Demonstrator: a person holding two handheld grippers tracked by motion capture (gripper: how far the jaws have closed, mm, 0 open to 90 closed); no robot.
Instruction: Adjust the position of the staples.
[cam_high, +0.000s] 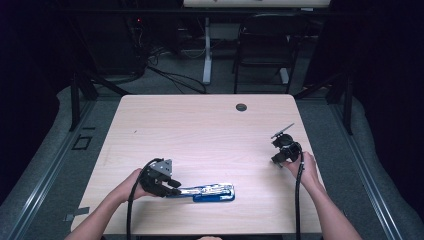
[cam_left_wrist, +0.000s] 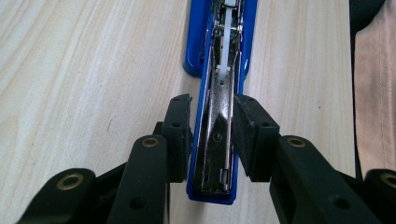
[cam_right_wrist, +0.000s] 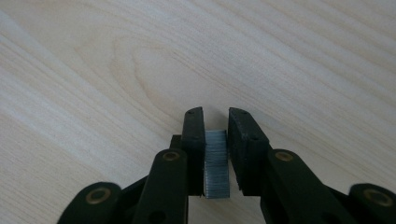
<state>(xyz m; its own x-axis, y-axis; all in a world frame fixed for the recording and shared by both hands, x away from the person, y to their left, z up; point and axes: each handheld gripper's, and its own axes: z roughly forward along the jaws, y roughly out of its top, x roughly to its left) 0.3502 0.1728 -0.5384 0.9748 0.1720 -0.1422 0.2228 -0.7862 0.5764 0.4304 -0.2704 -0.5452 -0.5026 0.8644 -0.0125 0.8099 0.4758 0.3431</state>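
**Stapler held open, staples taken up**

At the left, the left gripper (cam_high: 167, 184) clamps the blue metal stapler (cam_high: 212, 192), which lies opened flat near the front edge of the pale wooden table (cam_high: 200, 130); this probably steadies the bare magazine for loading; at the right, well apart, the right gripper (cam_right_wrist: 216, 154) is closed on a grey strip of staples (cam_right_wrist: 216, 163); behind the table stands a black chair (cam_high: 265, 45) in a dark room.
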